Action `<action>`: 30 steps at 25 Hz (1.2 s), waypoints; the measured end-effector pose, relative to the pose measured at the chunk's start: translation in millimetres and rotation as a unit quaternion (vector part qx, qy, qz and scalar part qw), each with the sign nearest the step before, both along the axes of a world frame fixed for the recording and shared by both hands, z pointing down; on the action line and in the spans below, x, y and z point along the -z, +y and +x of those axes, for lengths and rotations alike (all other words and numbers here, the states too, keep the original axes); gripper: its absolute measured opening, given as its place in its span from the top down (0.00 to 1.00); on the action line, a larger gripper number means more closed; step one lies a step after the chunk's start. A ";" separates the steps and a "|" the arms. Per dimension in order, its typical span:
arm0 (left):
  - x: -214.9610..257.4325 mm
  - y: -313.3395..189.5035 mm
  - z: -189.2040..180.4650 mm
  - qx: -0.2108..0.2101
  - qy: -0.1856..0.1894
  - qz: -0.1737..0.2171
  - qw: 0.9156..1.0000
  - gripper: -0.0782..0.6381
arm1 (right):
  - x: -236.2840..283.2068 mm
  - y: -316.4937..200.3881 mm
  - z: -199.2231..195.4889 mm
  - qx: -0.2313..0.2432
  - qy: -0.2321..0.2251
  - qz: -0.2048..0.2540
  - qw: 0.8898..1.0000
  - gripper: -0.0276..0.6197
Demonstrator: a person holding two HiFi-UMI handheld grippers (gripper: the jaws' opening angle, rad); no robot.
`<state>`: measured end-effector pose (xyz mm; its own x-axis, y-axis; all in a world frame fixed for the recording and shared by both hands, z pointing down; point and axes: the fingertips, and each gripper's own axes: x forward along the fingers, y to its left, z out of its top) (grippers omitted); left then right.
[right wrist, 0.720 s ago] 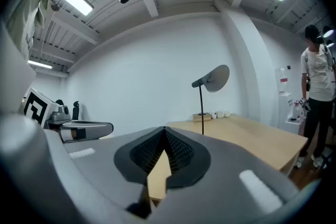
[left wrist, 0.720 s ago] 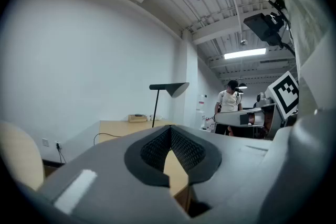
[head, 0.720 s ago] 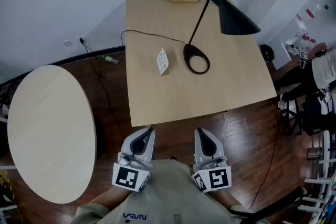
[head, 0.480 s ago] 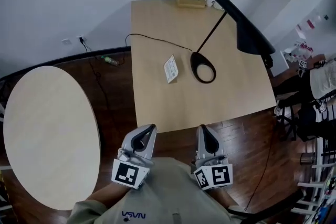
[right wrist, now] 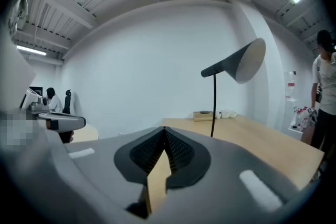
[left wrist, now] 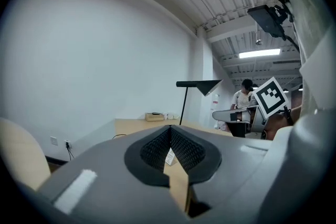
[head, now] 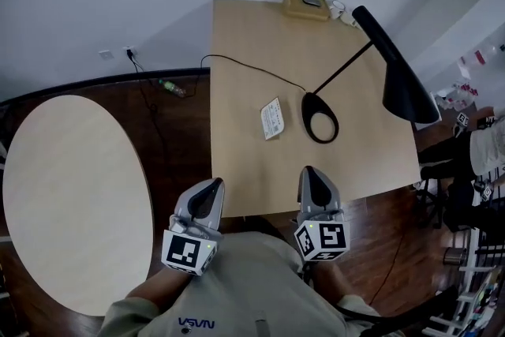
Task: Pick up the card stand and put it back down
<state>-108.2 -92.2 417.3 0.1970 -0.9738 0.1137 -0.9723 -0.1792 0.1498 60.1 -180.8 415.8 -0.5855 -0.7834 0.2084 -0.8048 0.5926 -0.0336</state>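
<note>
The card stand point(head: 271, 118), a small white card standing upright, is on the square wooden table point(head: 237, 170) just left of the lamp's ring base. A sliver of the card stand point(left wrist: 170, 156) shows past the left jaws in the left gripper view. My left gripper point(head: 212, 187) is held close to my body, just short of the table's near edge, jaws shut and empty. My right gripper point(head: 310, 173) reaches slightly over that near edge, also shut with nothing in it. Both are well short of the stand.
A black desk lamp point(head: 398, 67) leans over the table's right side, its ring base point(head: 320, 117) by the stand and its cord point(head: 237, 63) running off the left edge. A tan box point(head: 306, 5) sits at the far edge. A round table point(head: 71, 193) stands left.
The view has shifted: the table and stand now sit further right and nearer to me. Both grippers have come up to the table's near edge, still shut.
</note>
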 end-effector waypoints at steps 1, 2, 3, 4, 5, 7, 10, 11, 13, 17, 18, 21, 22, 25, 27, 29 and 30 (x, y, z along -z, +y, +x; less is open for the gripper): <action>-1.0 -6.0 -0.2 0.008 -0.003 -0.002 1.000 0.89 | -6.2 -11.6 -3.1 0.010 0.003 -0.003 1.000 0.96; -2.4 -11.7 0.6 0.018 -0.003 -0.006 1.000 0.89 | -12.6 -23.2 -5.9 0.020 0.006 -0.007 1.000 0.96; -4.2 -16.9 2.1 0.027 -0.002 -0.010 1.000 0.89 | -19.5 -34.6 -8.3 0.031 0.009 -0.012 0.999 0.94; -6.1 -21.5 3.6 0.037 0.000 -0.016 0.999 0.89 | -27.0 -45.5 -10.6 0.041 0.011 -0.018 0.999 0.92; -8.2 -25.8 4.7 0.047 0.001 -0.021 0.999 0.89 | -35.0 -56.1 -13.2 0.051 0.013 -0.025 0.998 0.90; -12.9 -34.3 5.4 0.068 -0.003 -0.035 0.997 0.89 | -53.2 -76.9 -20.7 0.070 0.016 -0.041 0.997 0.88; -19.0 -43.0 11.1 0.097 -0.013 -0.055 0.994 0.89 | -87.1 -105.3 -30.5 0.096 0.023 -0.071 0.993 0.84; -20.8 -43.9 14.3 0.102 -0.017 -0.061 0.993 0.89 | -99.1 -113.9 -31.8 0.102 0.029 -0.081 0.991 0.83; -22.5 -43.8 14.2 0.116 -0.022 -0.069 0.991 0.89 | -123.3 -129.6 -35.3 0.109 0.044 -0.100 0.988 0.81; -25.0 -44.5 4.8 0.140 -0.021 -0.077 0.987 0.89 | -173.2 -146.1 -43.7 0.110 0.066 -0.158 0.979 0.79; -25.0 -46.5 4.5 0.137 -0.022 -0.077 0.987 0.89 | -182.9 -147.8 -46.2 0.111 0.067 -0.172 0.977 0.78; -24.7 -51.3 2.2 0.127 -0.026 -0.074 0.989 0.89 | -204.4 -150.7 -53.1 0.113 0.072 -0.196 0.971 0.78; -25.8 -51.4 0.2 0.125 -0.025 -0.074 0.989 0.89 | -209.4 -151.0 -55.2 0.113 0.074 -0.200 0.970 0.79; -26.7 -49.2 -8.2 0.120 -0.022 -0.076 0.990 0.89 | -216.4 -149.7 -62.2 0.109 0.070 -0.207 0.970 0.88; -26.3 -48.1 -14.0 0.115 -0.020 -0.076 0.990 0.89 | -215.5 -149.2 -66.3 0.100 0.060 -0.214 0.970 0.91; -25.8 -47.7 -18.3 0.109 -0.017 -0.074 0.991 0.89 | -211.2 -147.4 -68.2 0.093 0.058 -0.215 0.970 0.93; -25.8 -47.8 -19.7 0.106 -0.016 -0.072 0.992 0.89 | -207.6 -145.8 -68.1 0.092 0.058 -0.212 0.971 0.93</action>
<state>-128.0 -140.1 443.1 -0.0163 -0.9660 0.2579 -0.9904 0.0510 0.1284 -8.0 -326.6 623.4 -0.6603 -0.4976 0.5625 -0.7001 0.6789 -0.2212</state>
